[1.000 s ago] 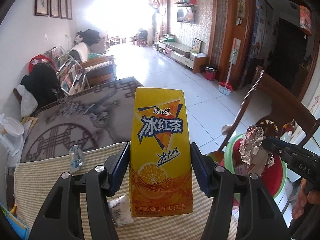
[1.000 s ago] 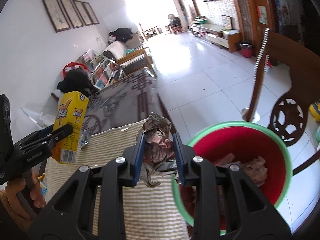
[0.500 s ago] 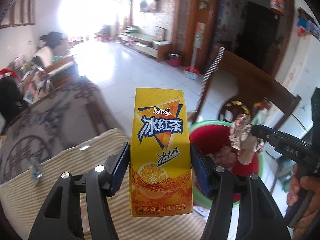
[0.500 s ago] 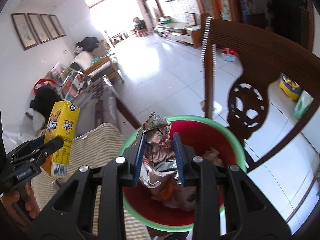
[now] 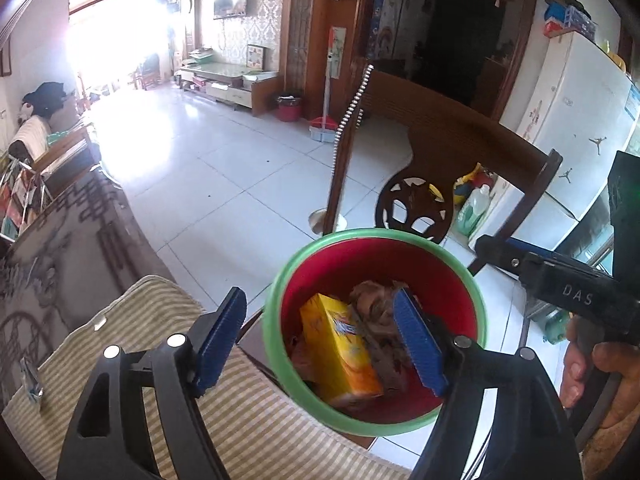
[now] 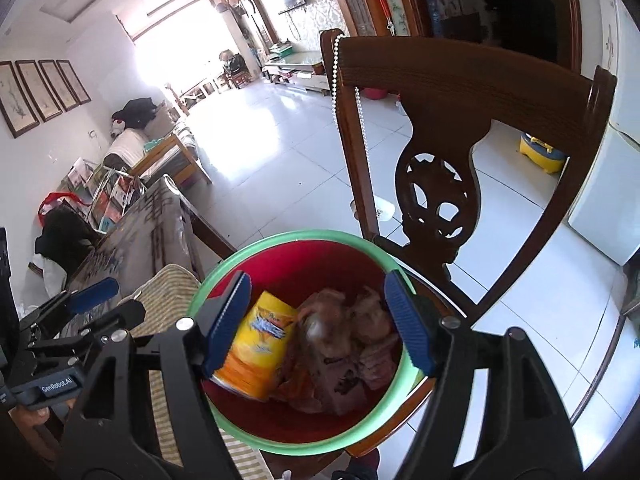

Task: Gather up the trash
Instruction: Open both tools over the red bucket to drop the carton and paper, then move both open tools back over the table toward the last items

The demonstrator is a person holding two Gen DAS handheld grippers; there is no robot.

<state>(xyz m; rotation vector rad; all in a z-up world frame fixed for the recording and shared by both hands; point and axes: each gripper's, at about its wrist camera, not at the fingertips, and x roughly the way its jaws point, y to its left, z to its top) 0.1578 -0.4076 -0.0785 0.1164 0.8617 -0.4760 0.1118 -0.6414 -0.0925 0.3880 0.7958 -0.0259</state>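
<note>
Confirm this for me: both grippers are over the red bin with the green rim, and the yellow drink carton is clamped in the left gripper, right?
Not quite. The yellow drink carton is not clamped: it lies inside the red bin among crumpled trash. The left wrist view shows the left gripper with its jaws opening and nothing pressed between the pads. Both it and the right gripper are indeed over the bin.

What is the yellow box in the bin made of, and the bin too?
The yellow box looks like glossy printed carton: flat faces, sharp folded edges. The bin seems smooth moulded plastic, red inside with a green rim that catches a little shine.
</note>
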